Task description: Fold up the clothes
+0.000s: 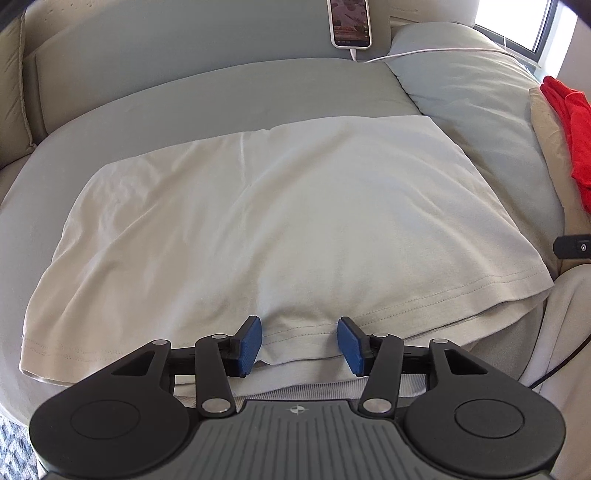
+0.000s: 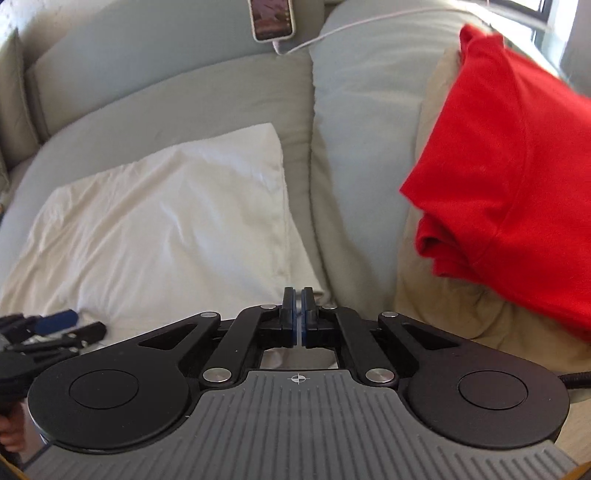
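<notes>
Fingers of the left gripper (image 1: 299, 345) stand moderately apart at the near hem of the cream t-shirt (image 1: 280, 221), blue pads either side of a small hump of hem cloth without pressing on it. In the right wrist view the right gripper (image 2: 297, 317) has its pads drawn together with only a sliver of gap; whether any cloth is caught between them cannot be told, though the tips sit right at the shirt's near right corner.

The t-shirt lies folded into a broad rectangle on the sofa seat (image 1: 229, 99), which is covered in pale grey-green fabric. Its near edge shows a double row of stitching and two layers, the lower one peeking out beneath the upper along the right-hand side. Soft creases fan across the left half, a sharper ridge runs up near the far edge, and the far right corner is crisp and square.

Just right of the shirt, a plump seat cushion (image 1: 472, 96) rises. Beyond it on a tan throw lies a red garment (image 2: 517, 177), loosely folded, well apart from the cream shirt.

Farthest off, a phone (image 1: 350, 23) leans against the sofa back, screen lit, with a white cable (image 1: 424, 53) trailing right over the cushion.
</notes>
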